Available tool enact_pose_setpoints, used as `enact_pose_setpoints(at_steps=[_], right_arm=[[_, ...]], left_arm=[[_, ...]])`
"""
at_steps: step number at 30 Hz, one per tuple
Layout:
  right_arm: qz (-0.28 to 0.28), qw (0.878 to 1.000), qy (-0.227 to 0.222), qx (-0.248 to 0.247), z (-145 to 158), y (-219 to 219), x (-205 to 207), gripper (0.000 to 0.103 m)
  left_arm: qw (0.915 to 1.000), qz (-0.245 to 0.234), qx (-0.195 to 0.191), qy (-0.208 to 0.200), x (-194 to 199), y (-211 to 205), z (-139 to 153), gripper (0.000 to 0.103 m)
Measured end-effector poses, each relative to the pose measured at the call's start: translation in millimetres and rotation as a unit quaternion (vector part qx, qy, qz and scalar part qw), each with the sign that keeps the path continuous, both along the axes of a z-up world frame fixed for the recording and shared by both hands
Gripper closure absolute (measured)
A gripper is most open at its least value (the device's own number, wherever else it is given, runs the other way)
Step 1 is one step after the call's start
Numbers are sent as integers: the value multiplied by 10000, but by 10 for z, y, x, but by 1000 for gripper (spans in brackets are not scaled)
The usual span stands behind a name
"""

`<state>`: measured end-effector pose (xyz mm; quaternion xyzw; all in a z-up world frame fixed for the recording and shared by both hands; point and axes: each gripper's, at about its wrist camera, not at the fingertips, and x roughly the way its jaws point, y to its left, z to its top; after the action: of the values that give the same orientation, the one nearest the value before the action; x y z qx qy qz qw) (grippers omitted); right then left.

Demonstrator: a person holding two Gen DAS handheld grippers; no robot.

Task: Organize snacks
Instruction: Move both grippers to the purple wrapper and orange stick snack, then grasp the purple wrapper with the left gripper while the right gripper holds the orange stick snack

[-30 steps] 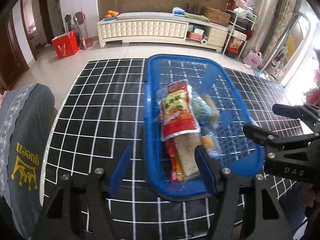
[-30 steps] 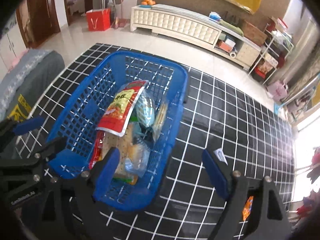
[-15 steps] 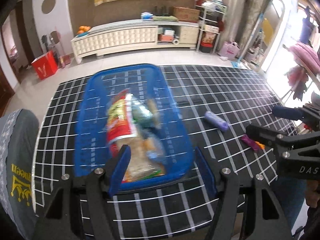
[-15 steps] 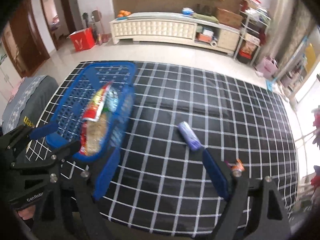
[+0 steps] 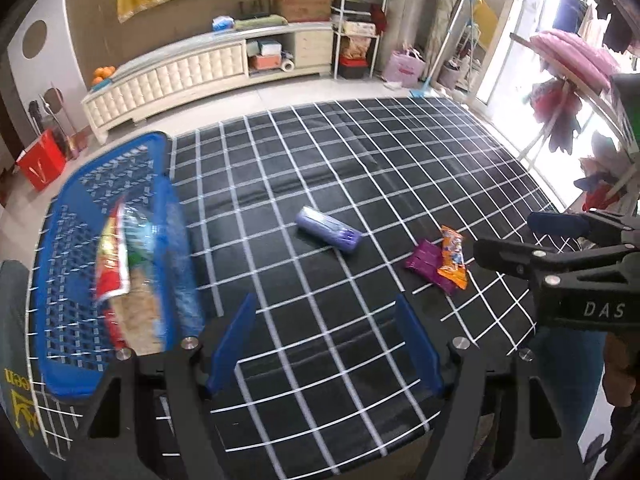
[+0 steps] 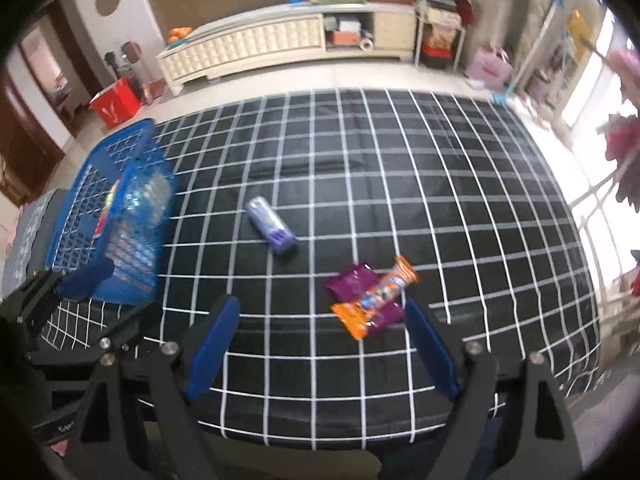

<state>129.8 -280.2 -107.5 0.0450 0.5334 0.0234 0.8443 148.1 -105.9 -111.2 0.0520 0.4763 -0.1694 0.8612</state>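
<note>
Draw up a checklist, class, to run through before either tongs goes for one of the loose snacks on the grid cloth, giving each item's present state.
1. Right tongs empty and wide: ok.
2. Left tongs empty: ok; jaws are opening.
3. Orange packet reachable: ok, though it lies across the purple packet, so they may lift together.
4. Lavender roll lying alone: ok.
5. Blue basket has room: cannot tell, it already holds snacks and is blurred.
6. Basket fully on the cloth: cannot tell.
</note>
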Motion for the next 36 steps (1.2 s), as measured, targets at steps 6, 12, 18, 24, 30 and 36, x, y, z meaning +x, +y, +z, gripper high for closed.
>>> enact_pose_setpoints(at_steps=[6,12,18,24,30,36], right_arm=[[-356,9973,407,500,-340,-343,74,16],[-519,9922,754,844,-669,-491,245,16],[-672,9884,1073,844,-951,-577,413,21],[-770,9834,1410,842,-1150,-630,527,48],[-575,9891,1119,771,-1045,-609,389,79],[-239,9910,1046,802,-954,-540,169,82]], left_arm=[[9992,55,-26,386,168,-194,-300,32],[9974,154,-12,704,336,-229,-592,32],[9954,255,-77,925,396,-175,-800,32],[9941,294,-117,1039,413,-138,-887,32],[9939,377,-64,1037,365,-155,-860,32],[9937,334,-94,1069,254,-286,-807,32]])
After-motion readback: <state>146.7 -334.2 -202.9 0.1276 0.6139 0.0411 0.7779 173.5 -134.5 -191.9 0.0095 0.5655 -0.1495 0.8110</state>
